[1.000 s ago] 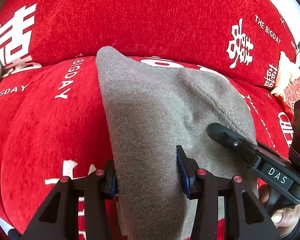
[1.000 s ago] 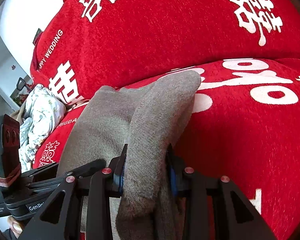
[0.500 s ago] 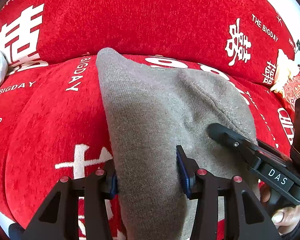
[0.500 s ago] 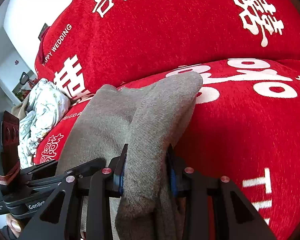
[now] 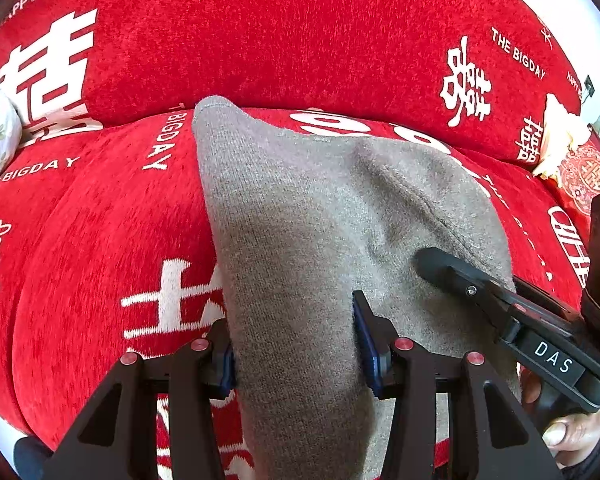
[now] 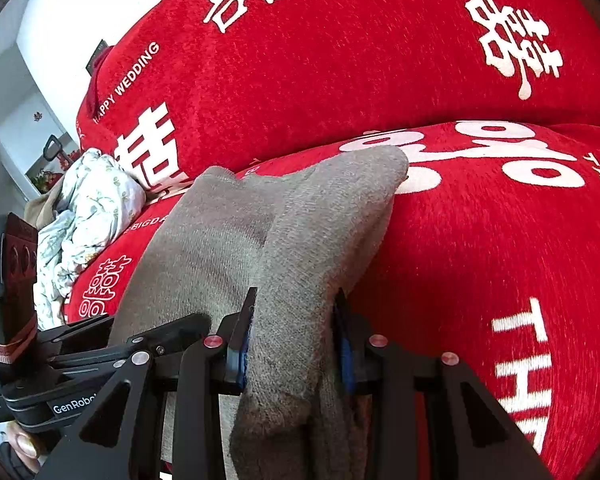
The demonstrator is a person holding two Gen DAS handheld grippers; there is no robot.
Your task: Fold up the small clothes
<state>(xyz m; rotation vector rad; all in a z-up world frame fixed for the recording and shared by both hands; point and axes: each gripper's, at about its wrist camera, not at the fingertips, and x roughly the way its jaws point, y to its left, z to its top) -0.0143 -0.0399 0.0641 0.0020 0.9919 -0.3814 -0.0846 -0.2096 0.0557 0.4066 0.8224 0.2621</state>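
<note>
On the left, the left gripper (image 5: 296, 344) is clamped on the near edge of the grey knit garment (image 5: 320, 216), which lies stretched over the red sofa cushion (image 5: 100, 240). To the right, the right gripper (image 6: 294, 340) pinches a bunched fold. If either pulls unevenly, the soft knit could slip free or crease crookedly.

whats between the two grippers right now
A slack stretch of the grey knit garment spans from the left gripper to the right gripper, both clamped on it, over the red sofa cover. Both wrist views show it.
</note>
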